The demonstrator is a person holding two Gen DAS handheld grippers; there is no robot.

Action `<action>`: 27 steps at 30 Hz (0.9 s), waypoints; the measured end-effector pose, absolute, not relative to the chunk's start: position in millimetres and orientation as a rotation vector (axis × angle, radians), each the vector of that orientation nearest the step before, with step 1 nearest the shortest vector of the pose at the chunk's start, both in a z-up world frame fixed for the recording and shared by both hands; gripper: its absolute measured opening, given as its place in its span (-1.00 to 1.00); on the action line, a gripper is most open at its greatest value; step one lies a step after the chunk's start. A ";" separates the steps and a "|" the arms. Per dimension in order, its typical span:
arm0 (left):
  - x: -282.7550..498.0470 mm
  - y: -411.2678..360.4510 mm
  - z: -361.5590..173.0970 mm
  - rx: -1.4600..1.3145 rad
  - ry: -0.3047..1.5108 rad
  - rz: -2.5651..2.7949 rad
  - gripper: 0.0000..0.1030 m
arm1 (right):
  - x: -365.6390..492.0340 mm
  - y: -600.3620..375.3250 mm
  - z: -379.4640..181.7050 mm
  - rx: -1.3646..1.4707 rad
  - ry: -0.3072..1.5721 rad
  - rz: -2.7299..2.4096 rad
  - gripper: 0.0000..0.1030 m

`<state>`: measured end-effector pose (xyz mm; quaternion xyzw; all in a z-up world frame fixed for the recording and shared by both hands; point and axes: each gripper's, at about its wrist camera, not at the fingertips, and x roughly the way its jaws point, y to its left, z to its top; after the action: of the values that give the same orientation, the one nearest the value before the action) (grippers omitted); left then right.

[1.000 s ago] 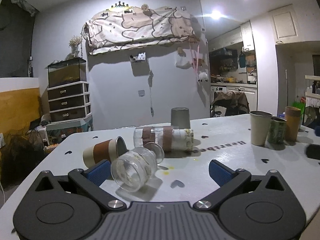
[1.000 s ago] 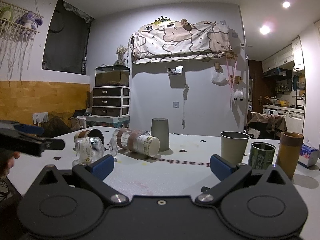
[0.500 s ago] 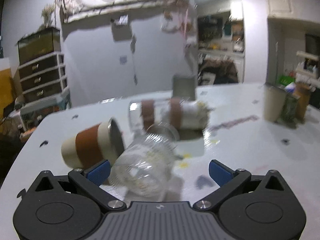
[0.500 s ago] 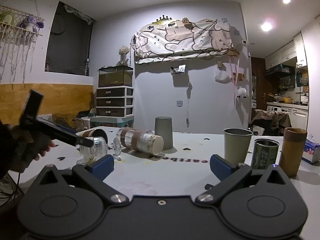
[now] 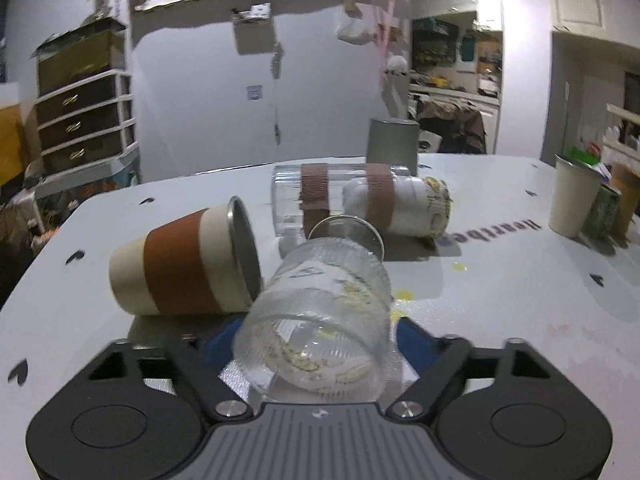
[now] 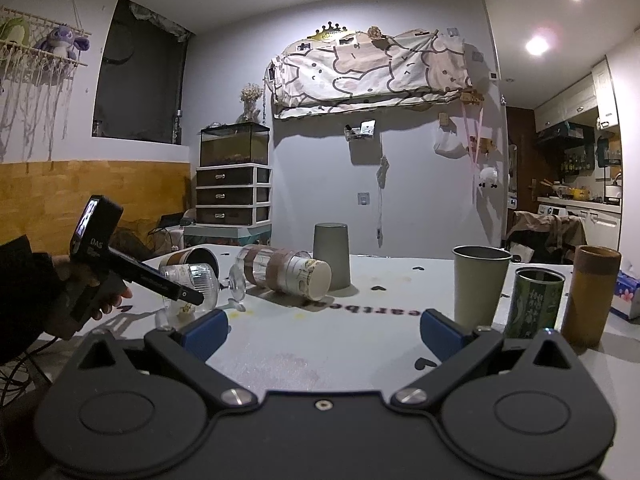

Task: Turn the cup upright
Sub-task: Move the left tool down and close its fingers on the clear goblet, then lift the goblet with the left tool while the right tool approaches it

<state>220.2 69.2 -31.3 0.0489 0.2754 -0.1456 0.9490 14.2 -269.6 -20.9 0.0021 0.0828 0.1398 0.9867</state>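
A clear ribbed glass cup [image 5: 320,312] lies tipped, its open mouth toward the left wrist camera. My left gripper [image 5: 316,340] has closed in on both sides of it; the blue pads [image 5: 416,344] press its wall. In the right wrist view the same glass [image 6: 192,280] sits between the left gripper's fingers [image 6: 168,286], raised off the table. My right gripper [image 6: 322,326] is open and empty above the white table [image 6: 360,340], near its front.
Beside the glass lie a cream cup with a brown sleeve [image 5: 188,264], a clear tumbler with brown bands [image 5: 320,196] and a white cup [image 5: 412,208]. A grey cup [image 5: 392,144] stands inverted behind. Upright cups and a can [image 6: 536,304] stand right.
My left gripper moved forward onto the glass cup and closed its fingers on it, lifting it slightly. The right gripper stayed nearly still.
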 end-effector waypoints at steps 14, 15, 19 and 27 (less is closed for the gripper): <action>198.1 47.2 -25.4 -0.048 0.617 -0.145 0.46 | 13.5 -270.8 -21.9 0.024 0.168 0.284 1.00; 193.2 43.1 -24.9 -0.043 0.620 -0.148 0.46 | 13.2 -271.6 -21.4 0.026 0.166 0.281 1.00; 168.1 25.6 -24.5 -0.012 0.629 -0.190 0.46 | 11.9 -277.3 -20.1 0.041 0.158 0.261 1.00; 101.9 -27.1 -31.0 0.081 0.606 -0.345 0.45 | 10.0 -291.6 -19.8 0.081 0.160 0.211 1.00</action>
<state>101.9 -27.1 -31.0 0.0397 0.2968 -0.1687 0.9391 10.0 -291.6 -19.8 0.0403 0.0795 0.1050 0.9905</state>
